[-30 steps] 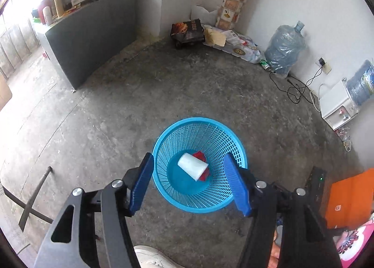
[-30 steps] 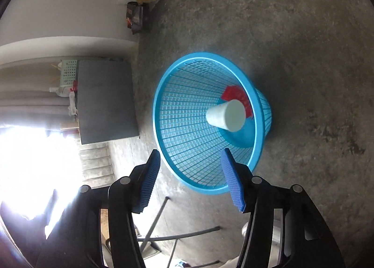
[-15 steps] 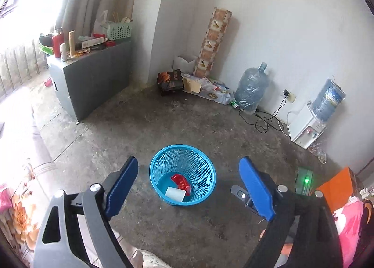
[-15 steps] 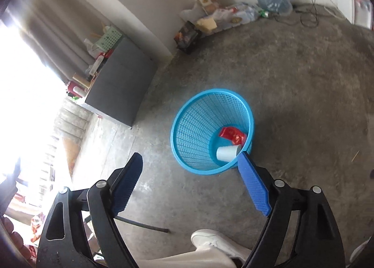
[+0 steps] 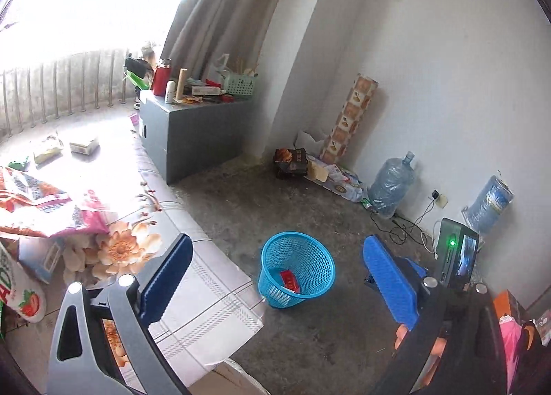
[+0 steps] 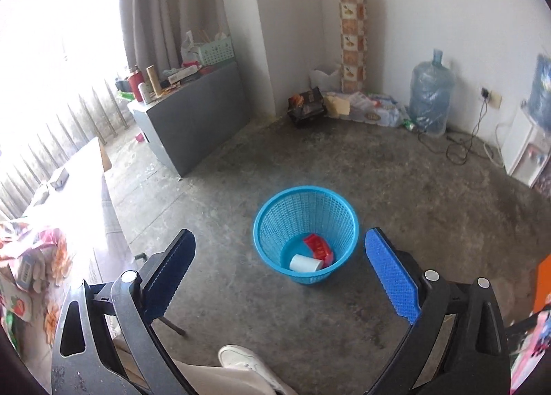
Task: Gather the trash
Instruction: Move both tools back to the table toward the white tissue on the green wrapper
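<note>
bare concrete floor with blue basket, in which a white cup and red wrapper are already deposited; left tongs and right tongs are opening, empty; packets on the flowered bed are left uncollected.

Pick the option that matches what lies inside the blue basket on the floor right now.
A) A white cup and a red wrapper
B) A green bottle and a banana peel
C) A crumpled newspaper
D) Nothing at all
A: the right wrist view looks down into the blue basket and shows a white cup lying on its side at the bottom, next to a red wrapper.
</note>
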A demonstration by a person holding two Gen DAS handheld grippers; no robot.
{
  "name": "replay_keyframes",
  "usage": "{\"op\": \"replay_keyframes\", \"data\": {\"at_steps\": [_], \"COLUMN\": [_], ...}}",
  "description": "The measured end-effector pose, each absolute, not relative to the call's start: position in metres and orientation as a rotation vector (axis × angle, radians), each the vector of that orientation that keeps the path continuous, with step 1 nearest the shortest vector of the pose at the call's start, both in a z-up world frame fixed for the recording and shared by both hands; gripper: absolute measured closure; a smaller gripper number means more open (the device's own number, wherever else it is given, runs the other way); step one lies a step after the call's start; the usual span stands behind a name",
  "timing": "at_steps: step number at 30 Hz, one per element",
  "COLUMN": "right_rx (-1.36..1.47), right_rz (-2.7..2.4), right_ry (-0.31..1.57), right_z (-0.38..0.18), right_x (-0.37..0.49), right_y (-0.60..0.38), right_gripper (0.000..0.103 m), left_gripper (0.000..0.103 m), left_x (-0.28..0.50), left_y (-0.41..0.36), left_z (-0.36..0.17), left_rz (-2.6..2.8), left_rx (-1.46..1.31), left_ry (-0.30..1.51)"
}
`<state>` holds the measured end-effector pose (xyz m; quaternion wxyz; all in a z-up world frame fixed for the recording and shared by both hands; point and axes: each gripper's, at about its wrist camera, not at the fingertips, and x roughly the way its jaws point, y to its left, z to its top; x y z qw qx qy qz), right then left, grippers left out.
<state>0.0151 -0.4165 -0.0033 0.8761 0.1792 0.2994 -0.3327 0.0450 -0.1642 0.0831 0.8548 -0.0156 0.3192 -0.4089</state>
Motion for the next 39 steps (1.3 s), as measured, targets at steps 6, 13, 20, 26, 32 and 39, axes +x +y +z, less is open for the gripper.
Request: {"op": "replay_keyframes", "data": {"at_steps": [6, 13, 20, 26, 32, 39], "right_rx": [0.205, 0.261, 0.352, 0.421, 0.566, 0.826], "right_rz": [-0.667, -0.423, -0.222, -0.019, 0.171, 0.319], "right_ry": [0.581, 0.421, 0.430, 0.504, 0.596, 0.722], "right_z": [0.018, 0.039, 0.050, 0.045, 0.038, 0.017], "right_x": [0.015, 0.001, 0.039, 0.082, 0.124, 0.174], "right_y": [-0.382, -0.366, -0.337, -0.308, -0.290, -0.297], "right_gripper": [0.008, 0.008, 0.008, 0.013, 0.021, 0.029], "left_gripper": [0.006, 0.006, 0.006, 0.006, 0.006, 0.006], "left_x": [0.030, 0.015, 0.007, 0.011, 0.025, 0.046], "left_y": [-0.110, -0.046, 0.011, 0.053, 0.091, 0.132], "left_z": [0.092, 0.096, 0.096, 0.097, 0.089, 0.063], "left_rz": [-0.824, -0.721, -0.615, -0.549, -0.471, -0.345], "left_rx": [-0.016, -0.027, -0.066, -0.102, -0.161, -0.216], "left_ry": [0.583, 0.497, 0.435, 0.376, 0.366, 0.420]}}
